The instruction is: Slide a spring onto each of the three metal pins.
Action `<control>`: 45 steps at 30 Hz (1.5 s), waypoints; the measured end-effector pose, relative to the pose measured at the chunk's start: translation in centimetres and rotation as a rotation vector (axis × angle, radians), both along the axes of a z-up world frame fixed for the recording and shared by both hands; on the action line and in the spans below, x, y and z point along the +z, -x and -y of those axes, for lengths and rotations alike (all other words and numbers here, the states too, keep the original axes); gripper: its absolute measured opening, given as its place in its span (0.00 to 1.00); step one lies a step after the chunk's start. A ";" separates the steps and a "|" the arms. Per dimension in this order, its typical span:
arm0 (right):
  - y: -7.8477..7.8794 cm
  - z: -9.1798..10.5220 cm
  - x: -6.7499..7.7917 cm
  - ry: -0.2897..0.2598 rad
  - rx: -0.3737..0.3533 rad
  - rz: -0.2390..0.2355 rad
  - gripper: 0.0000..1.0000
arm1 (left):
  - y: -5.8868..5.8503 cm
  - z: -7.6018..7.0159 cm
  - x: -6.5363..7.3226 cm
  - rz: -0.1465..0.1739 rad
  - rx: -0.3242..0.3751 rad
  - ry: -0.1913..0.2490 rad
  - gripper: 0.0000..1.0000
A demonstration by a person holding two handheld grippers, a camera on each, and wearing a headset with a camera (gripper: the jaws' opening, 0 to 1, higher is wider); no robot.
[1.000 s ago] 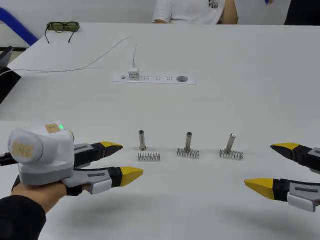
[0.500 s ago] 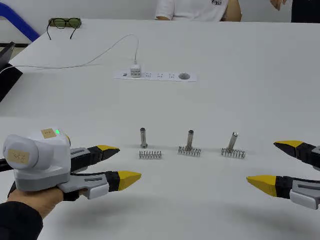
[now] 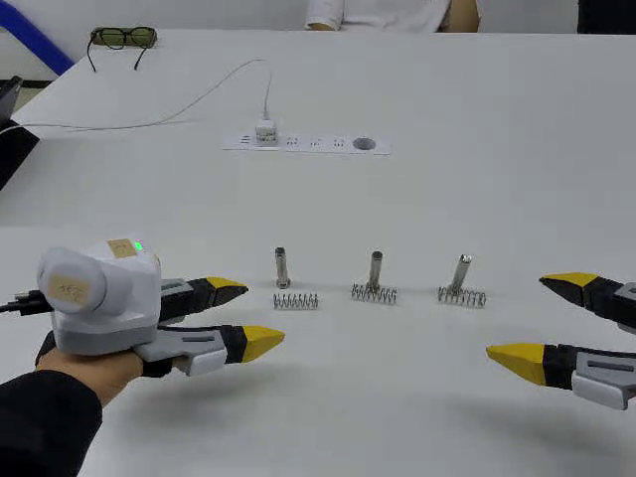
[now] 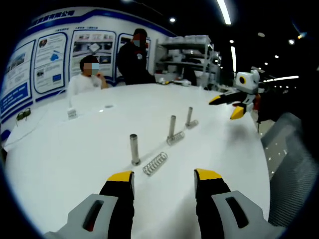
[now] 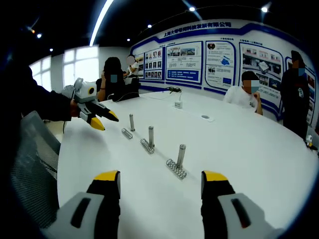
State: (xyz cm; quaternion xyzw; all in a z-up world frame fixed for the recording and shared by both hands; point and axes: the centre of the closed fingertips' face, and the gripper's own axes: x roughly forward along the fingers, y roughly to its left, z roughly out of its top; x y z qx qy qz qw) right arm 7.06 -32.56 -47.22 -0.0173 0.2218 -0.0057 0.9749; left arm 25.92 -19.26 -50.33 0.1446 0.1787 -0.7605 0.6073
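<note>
Left gripper [image 3: 263, 315] and right gripper [image 3: 515, 316] are hovering empty, jaws apart, flanking three springs [image 3: 374, 293] lying beside upright pins [image 3: 376, 268]; I'd be pinching the leftmost spring [image 3: 295, 300] lightly near one end, keeping its bore clear.

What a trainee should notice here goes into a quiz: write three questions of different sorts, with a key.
1. True or false: a spring is already threaded on the middle pin.
2. How many springs lie loose on the table? A) one B) two C) three
3. Fill in: the left gripper and the right gripper both have jaws that are ____.

Key
1. False: the middle pin is bare.
2. C: left spring, middle spring, right spring.
3. Open.
</note>
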 end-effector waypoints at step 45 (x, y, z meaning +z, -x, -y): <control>0.3 -0.2 0.0 0.003 -0.006 -0.007 0.66 | 0.2 2.7 -3.1 0.151 -0.147 -0.109 0.11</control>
